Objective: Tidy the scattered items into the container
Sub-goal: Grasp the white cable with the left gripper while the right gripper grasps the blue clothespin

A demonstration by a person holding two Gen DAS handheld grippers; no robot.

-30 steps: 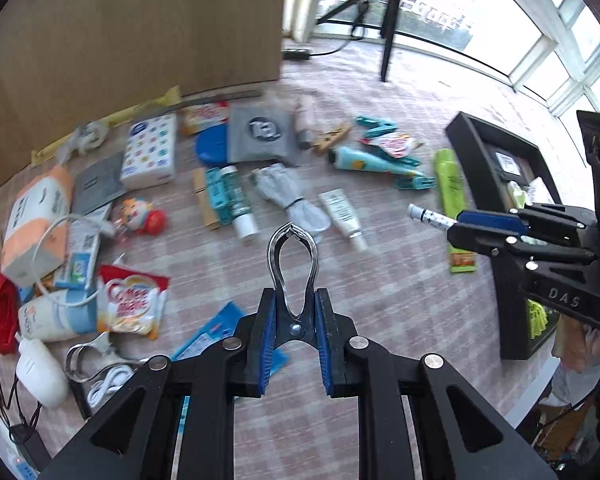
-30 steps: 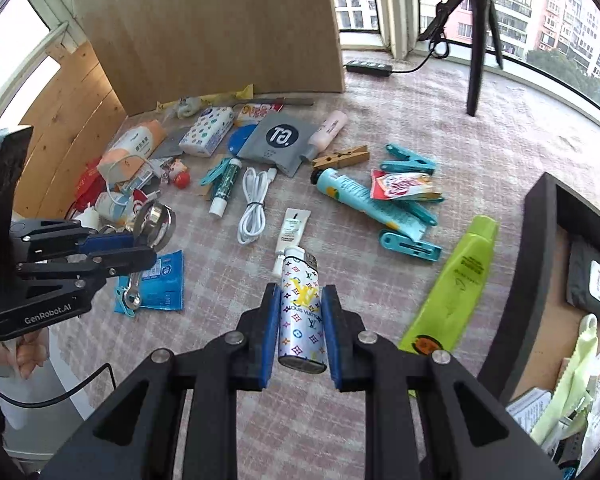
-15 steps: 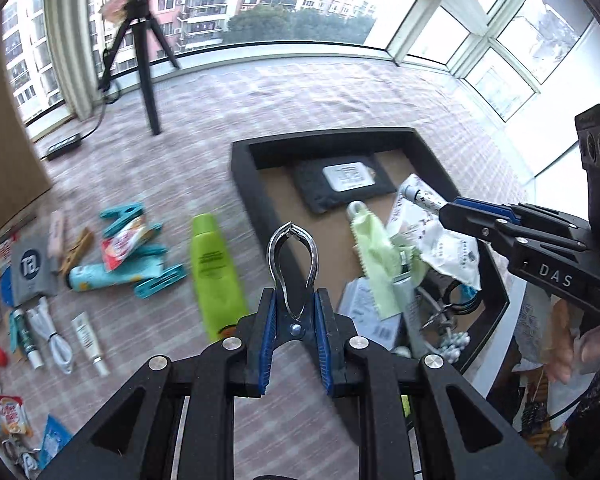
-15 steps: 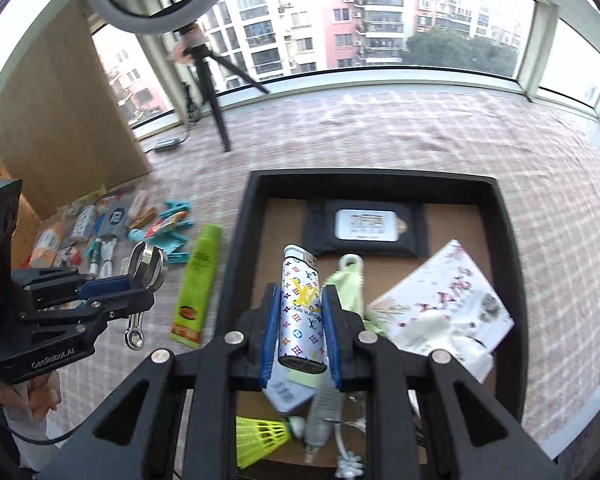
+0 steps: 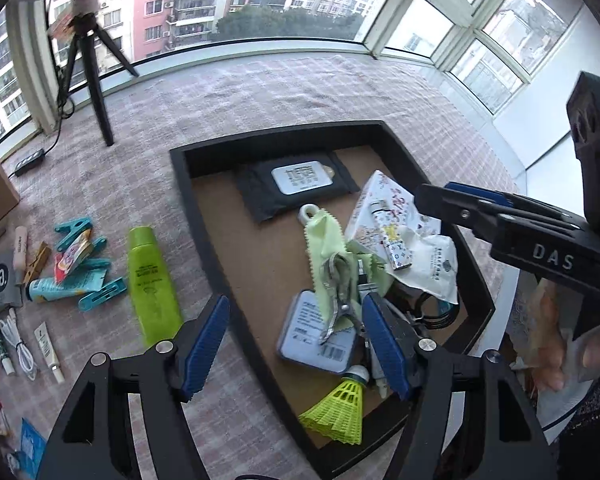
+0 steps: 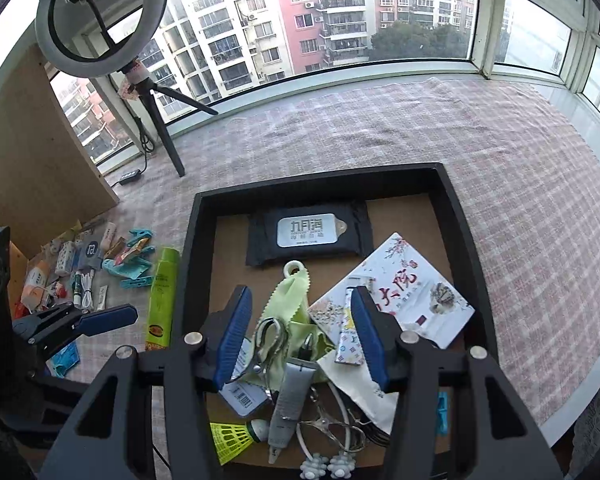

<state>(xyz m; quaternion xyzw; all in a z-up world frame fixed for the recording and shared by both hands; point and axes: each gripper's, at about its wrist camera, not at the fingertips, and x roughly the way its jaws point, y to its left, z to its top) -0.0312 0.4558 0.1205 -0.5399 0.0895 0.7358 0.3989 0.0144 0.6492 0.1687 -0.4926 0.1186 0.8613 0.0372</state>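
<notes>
The black tray (image 5: 188,200) (image 6: 192,240) lies under both grippers. My left gripper (image 5: 296,340) is opening, its blue pads wide apart. A metal clip (image 5: 338,292) (image 6: 270,340) lies free below them on a green cloth. My right gripper (image 6: 300,336) is opening too. The patterned lighter (image 6: 348,340) (image 5: 396,248) rests loose on a booklet (image 6: 400,292), beside the right finger. Neither pad touches anything. Scattered items remain left of the tray: a green tube (image 5: 152,284) (image 6: 162,292), teal clips (image 5: 76,228), a white cable (image 5: 20,348).
The tray also holds a black wipes pack (image 5: 300,184), a yellow shuttlecock (image 5: 340,412), a grey tube (image 6: 292,400) and a white bag. A tripod (image 5: 96,92) with a ring light (image 6: 100,20) stands at the window. A wooden board (image 6: 32,152) leans at the left.
Both grippers swung from the scattered items to above the tray and opened. The metal clip and the lighter left their jaws and now lie in the tray.
</notes>
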